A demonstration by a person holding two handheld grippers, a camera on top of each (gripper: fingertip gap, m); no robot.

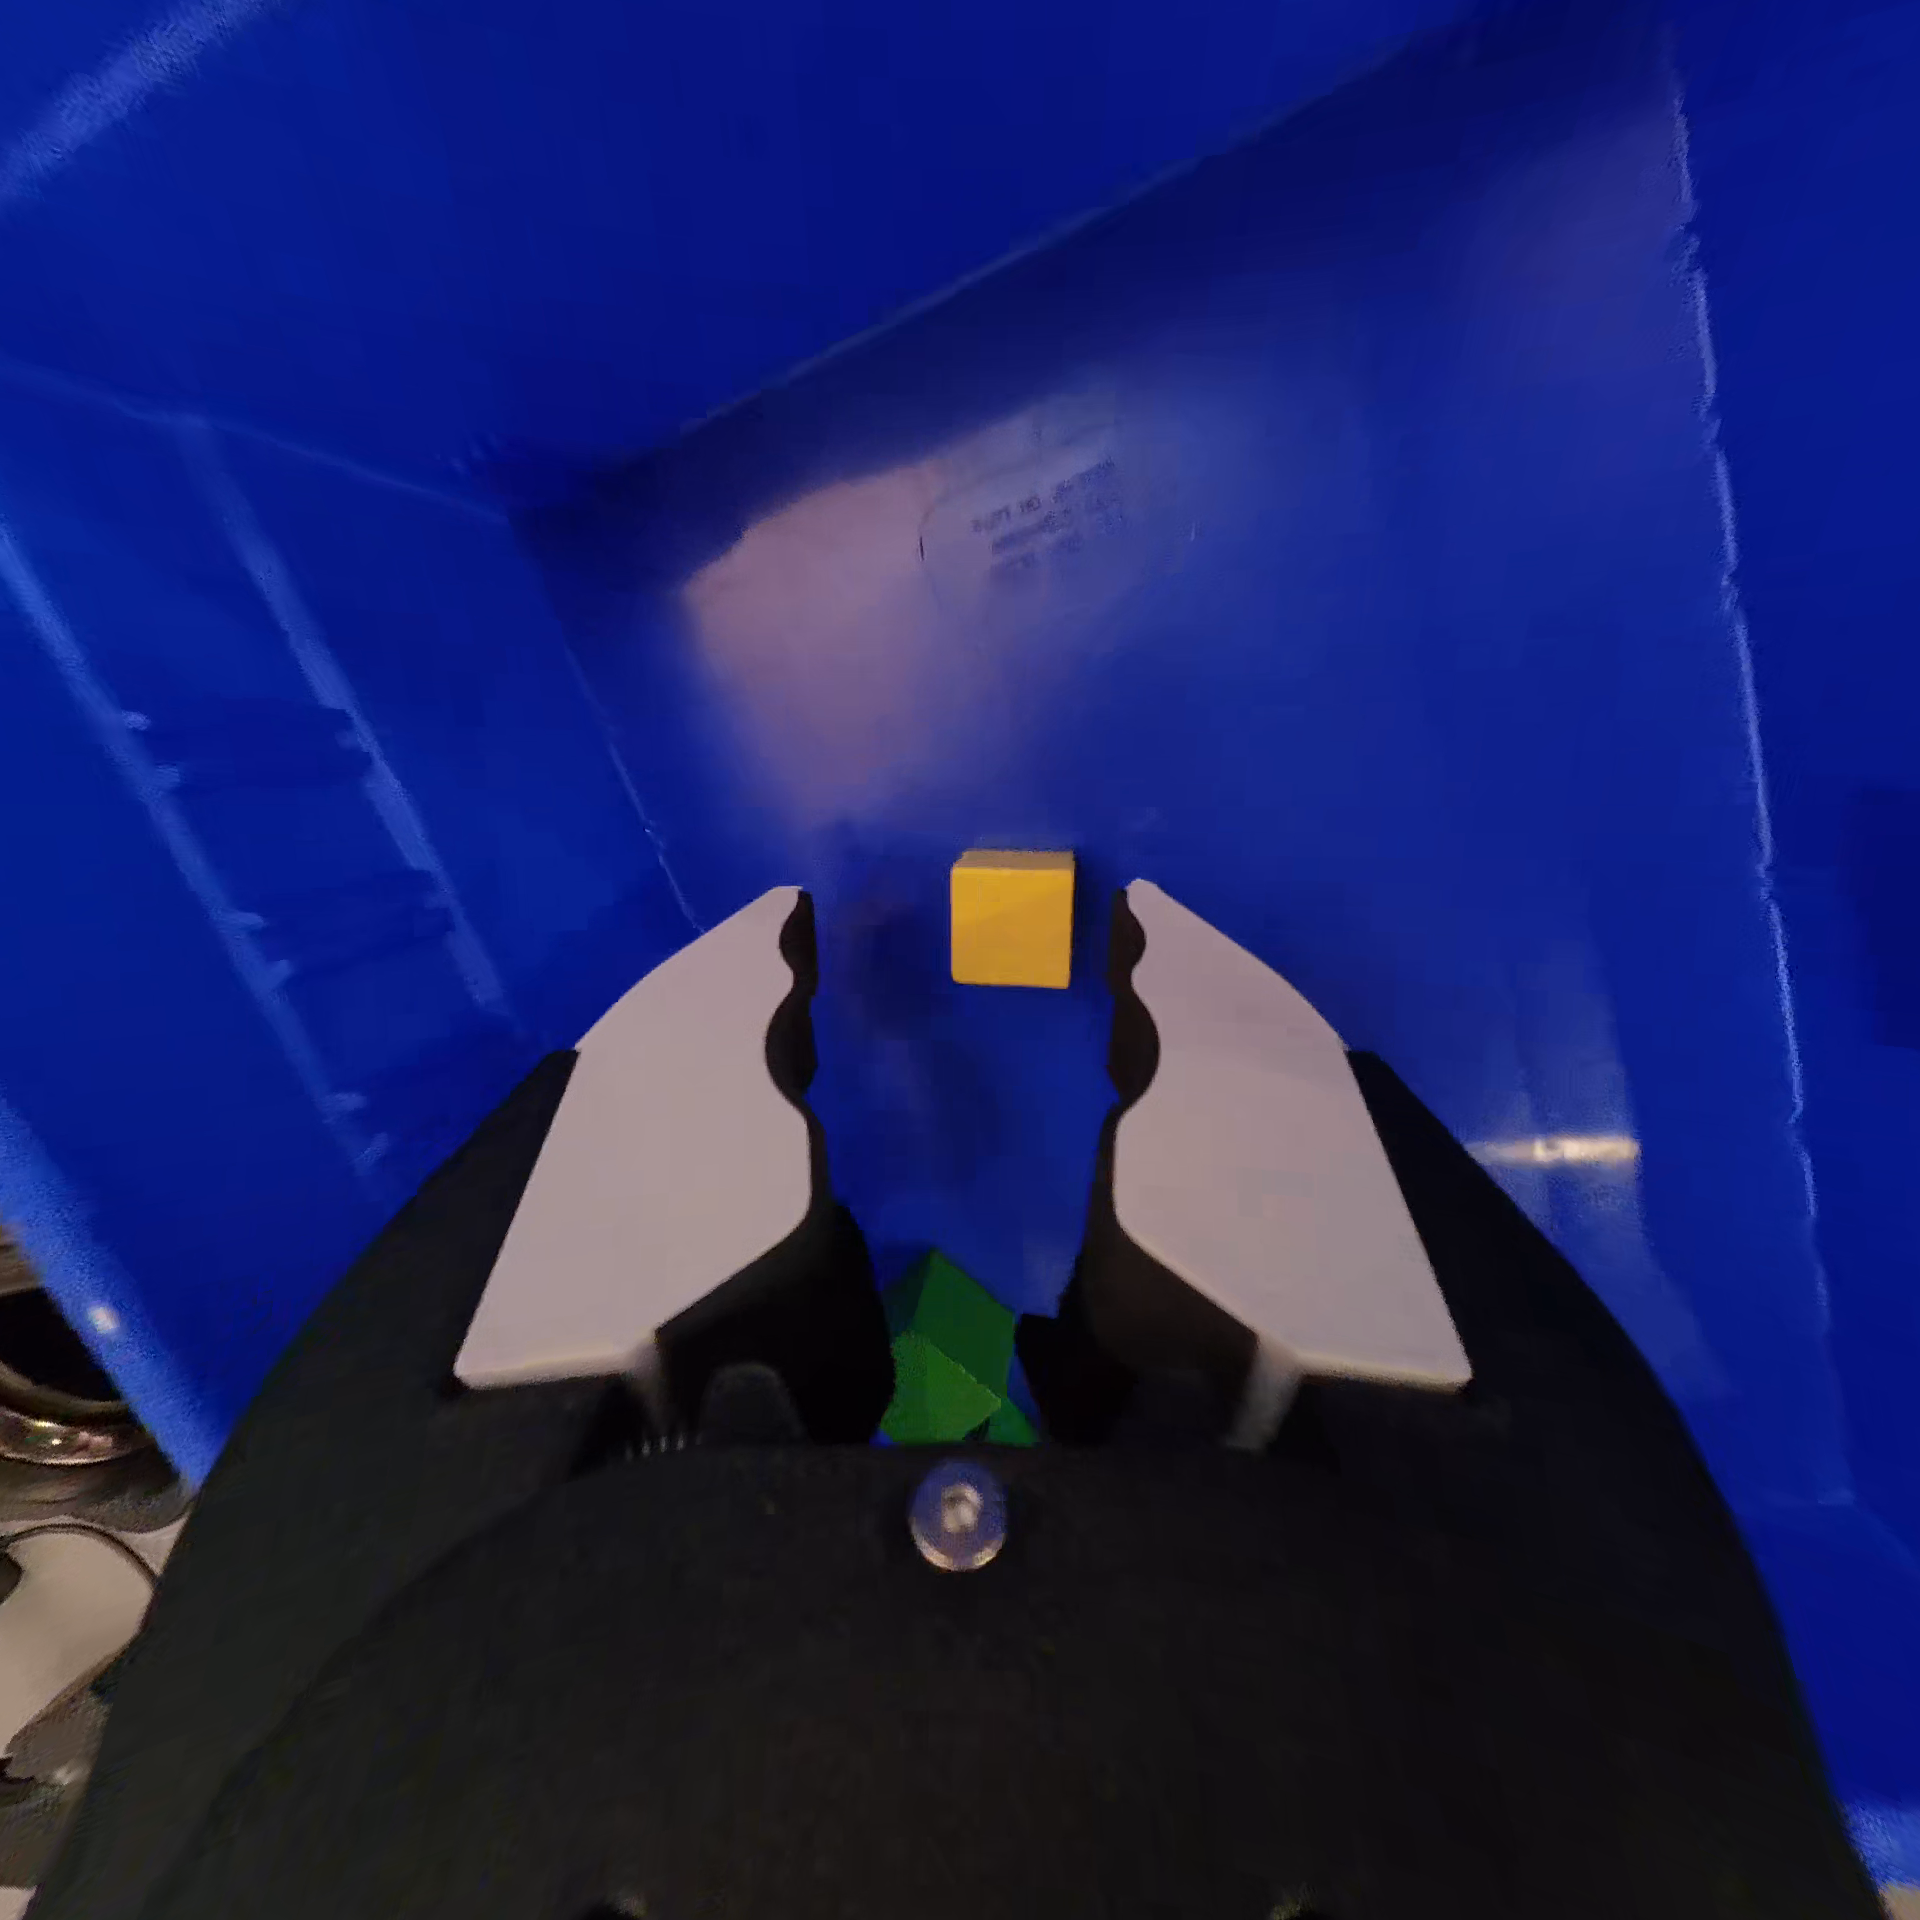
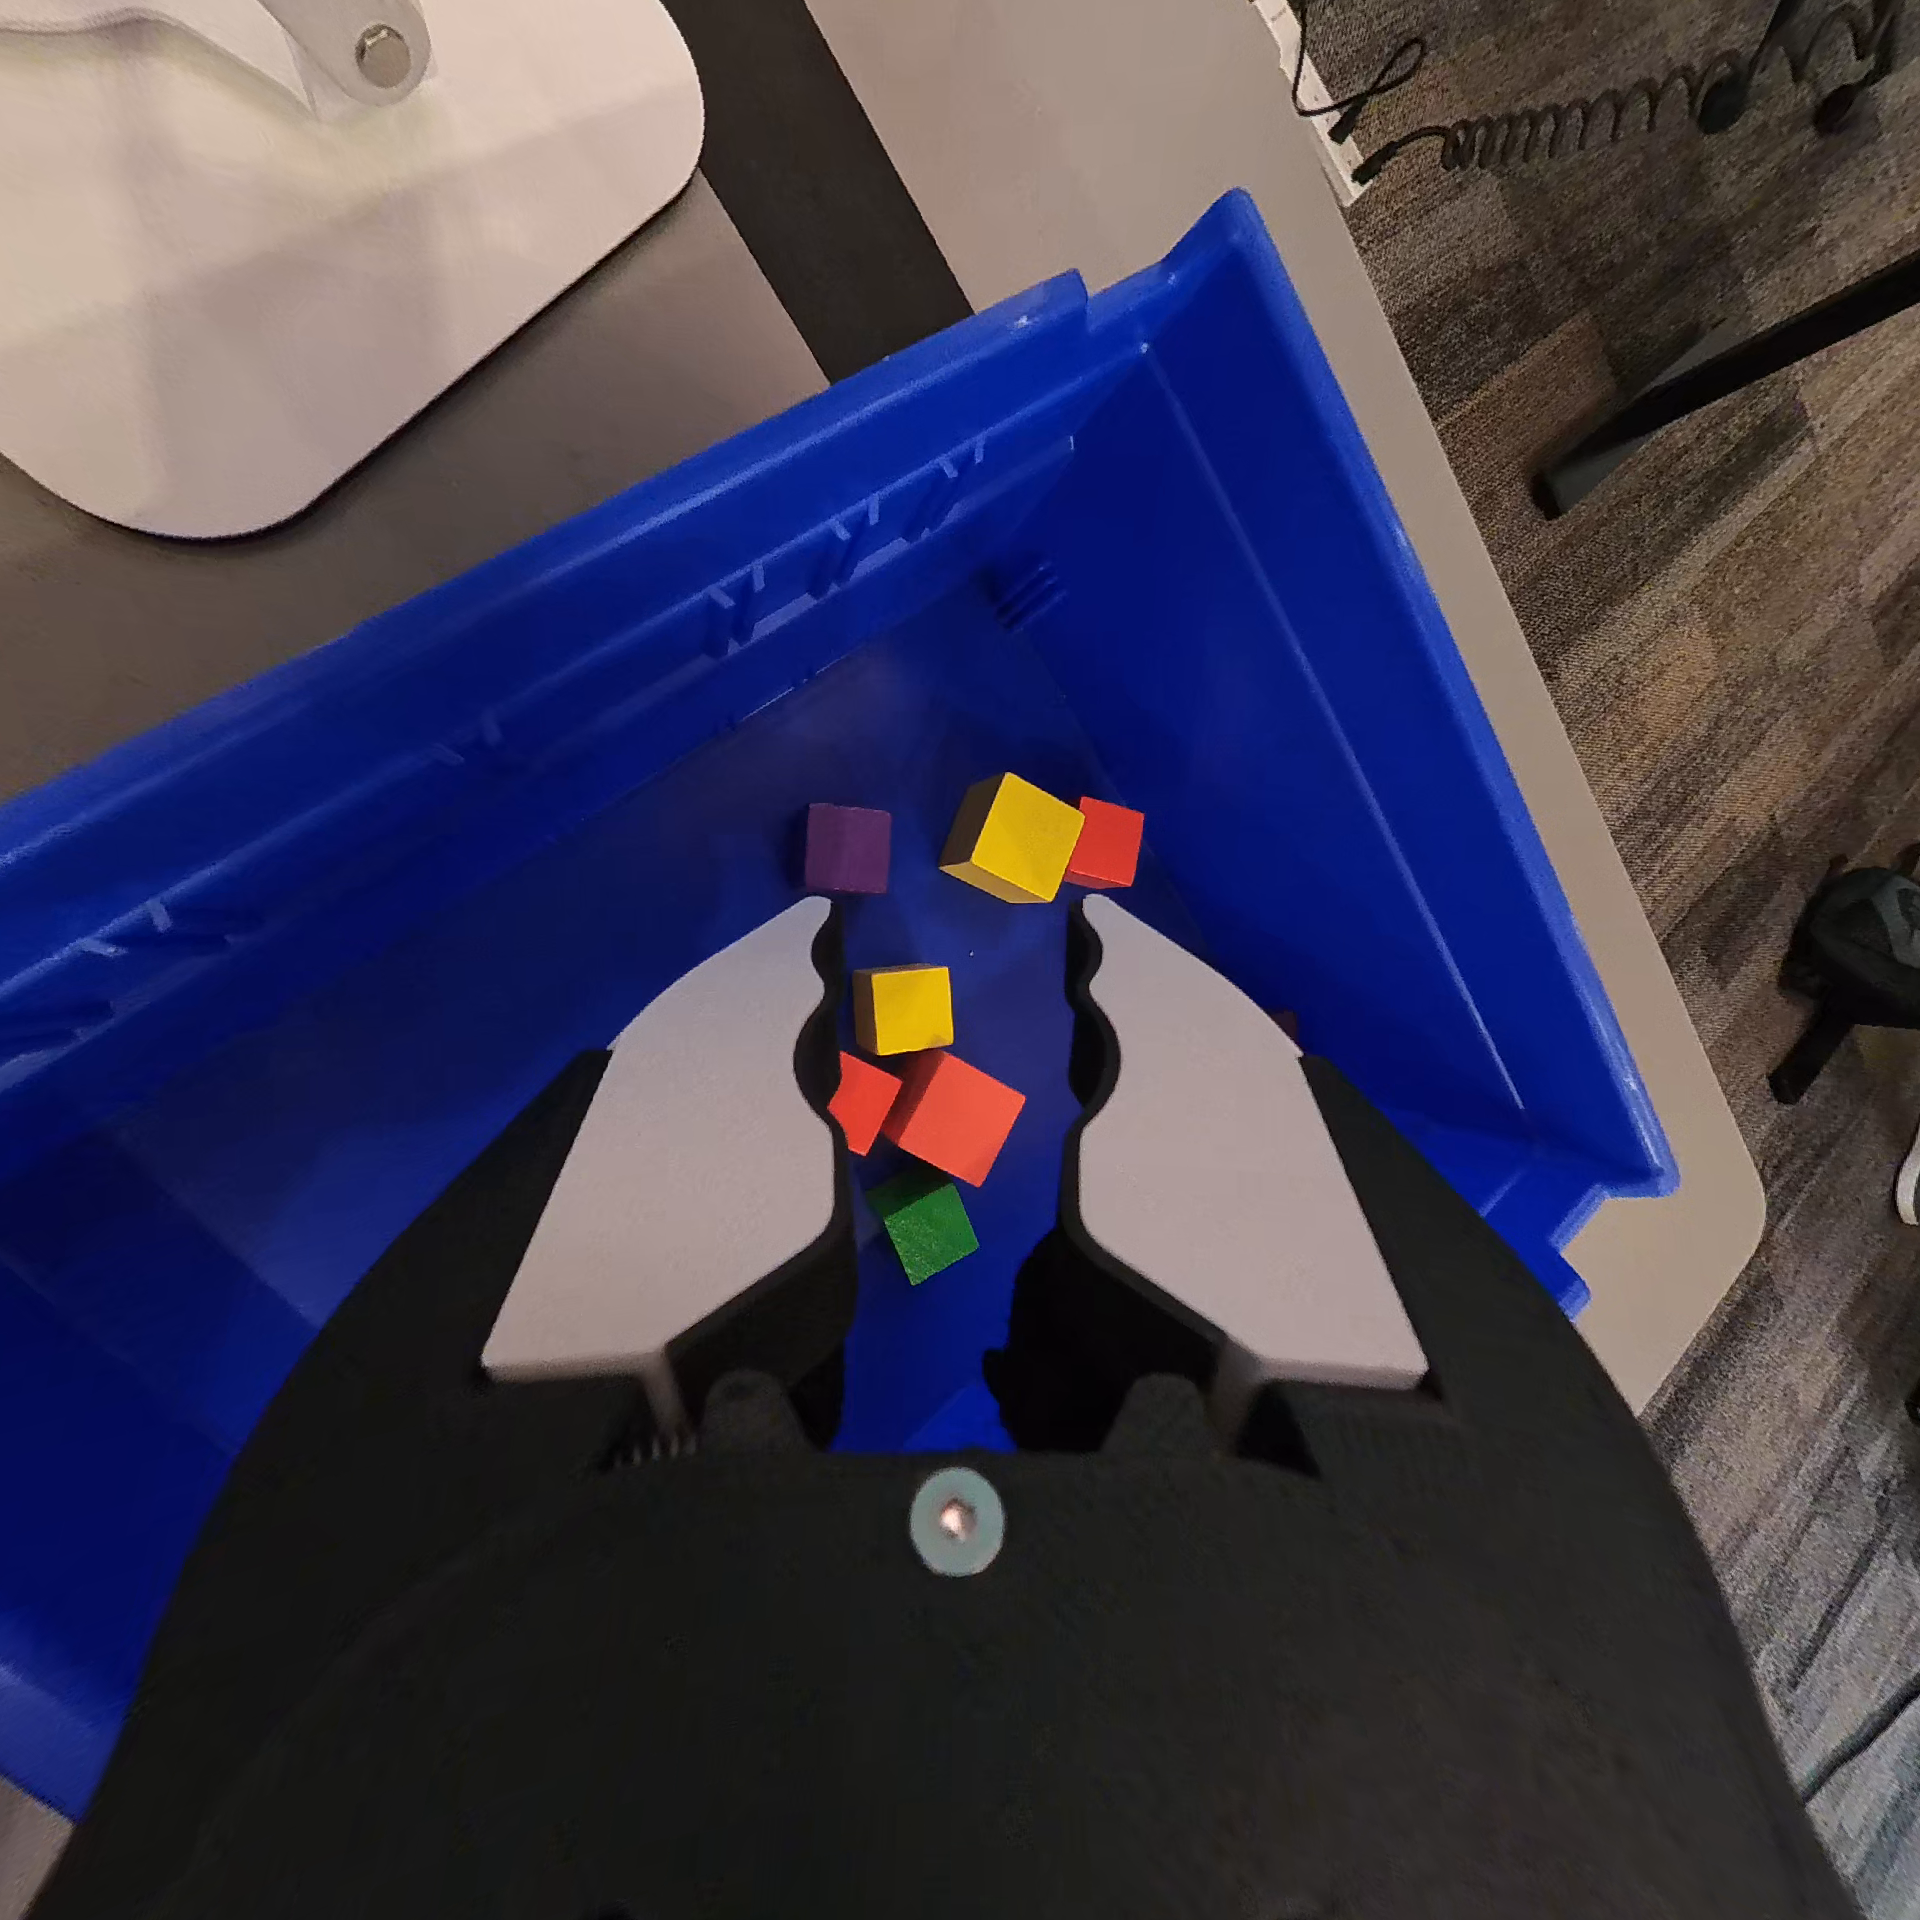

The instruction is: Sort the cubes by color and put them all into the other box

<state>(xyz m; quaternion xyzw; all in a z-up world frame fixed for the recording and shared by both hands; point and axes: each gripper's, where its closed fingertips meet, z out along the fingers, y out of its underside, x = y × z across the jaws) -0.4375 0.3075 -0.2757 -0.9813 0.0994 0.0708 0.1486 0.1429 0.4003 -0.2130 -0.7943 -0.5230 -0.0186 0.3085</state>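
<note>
Cubes are seen in both blue boxes. In the left wrist view, the left tool [image 1: 964, 914] is held wide open inside a blue box [image 1: 1351, 623], with nothing gripped. A small yellow cube [image 1: 1010, 918] lies on the box floor just beyond the fingertips, nearer the right finger [image 1: 1174, 956] than the left, with clear gaps on both sides. Green cubes [image 1: 945, 1361] are glimpsed low down between the finger bases.

In the right wrist view, the right tool [image 2: 951, 914] is held open above the other blue box [image 2: 1299, 582] on the bench [image 2: 1049, 125], and nothing is pressed between its pads. Framed between its fingers, on the box floor below, are a yellow cube [image 2: 904, 1008], two red cubes [image 2: 951, 1117] and a green cube [image 2: 925, 1228]. Beyond the fingertips lie a purple cube [image 2: 849, 848], a larger yellow cube [image 2: 1018, 837] and a red cube [image 2: 1110, 844] touching it.
</note>
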